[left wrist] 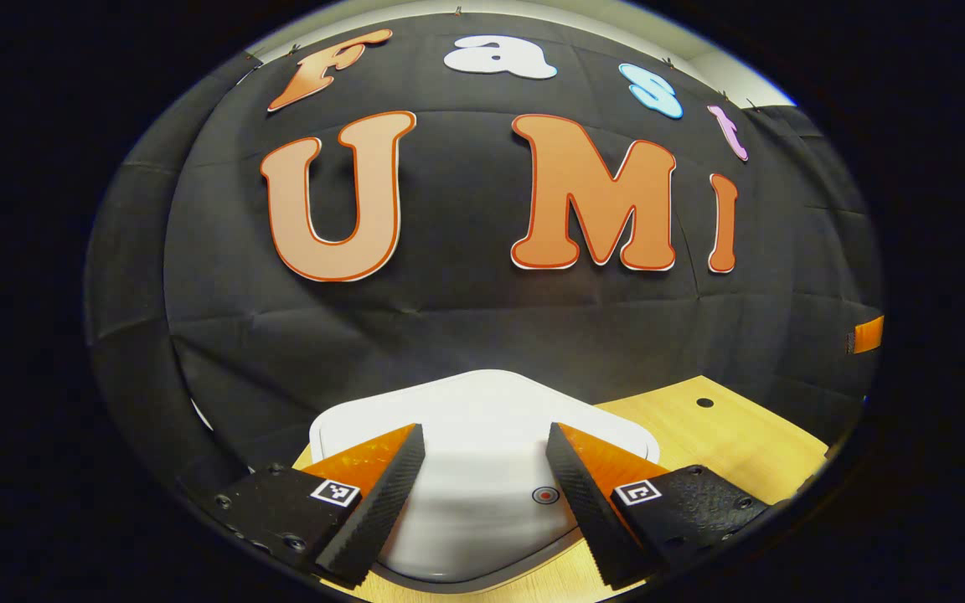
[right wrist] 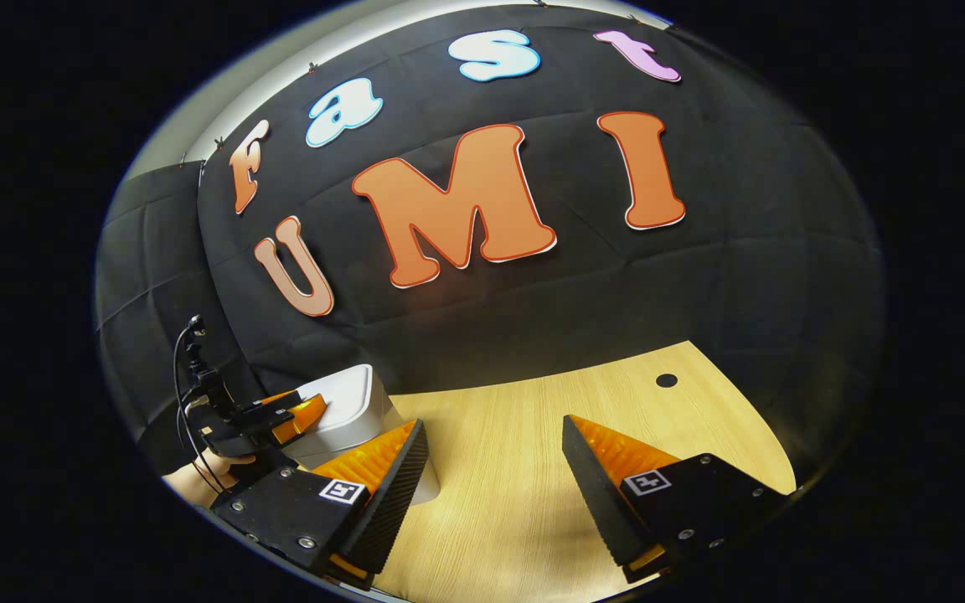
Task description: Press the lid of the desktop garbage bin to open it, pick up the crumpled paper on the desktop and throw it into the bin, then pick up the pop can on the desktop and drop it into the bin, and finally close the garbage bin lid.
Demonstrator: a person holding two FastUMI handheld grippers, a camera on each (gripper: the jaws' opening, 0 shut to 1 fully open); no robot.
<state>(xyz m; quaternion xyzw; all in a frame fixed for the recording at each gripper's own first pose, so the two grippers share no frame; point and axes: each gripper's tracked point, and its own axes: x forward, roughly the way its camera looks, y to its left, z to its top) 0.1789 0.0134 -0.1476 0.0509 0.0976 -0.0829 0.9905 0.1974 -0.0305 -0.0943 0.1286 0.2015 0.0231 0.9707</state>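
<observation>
The bin (left wrist: 482, 469) sits on the bench (left wrist: 725, 435) near the black wall. Its lid (left wrist: 482, 410) is down, so what is inside is hidden. The left gripper (left wrist: 485, 490) is right above the lid with its fingers wide apart and nothing between them. Its fingers cover parts of the lid, and I cannot tell if they touch it. A small red dot (left wrist: 544, 495) is on the lid's front.

In the right gripper view, the right gripper (right wrist: 495, 486) is spread wide too, over bare bench (right wrist: 516, 469). One finger (right wrist: 382, 477) hides the bin's (right wrist: 348, 410) lower part. The left gripper (right wrist: 281, 416) and a hand (right wrist: 202, 477) are by the bin, partly cut off.
</observation>
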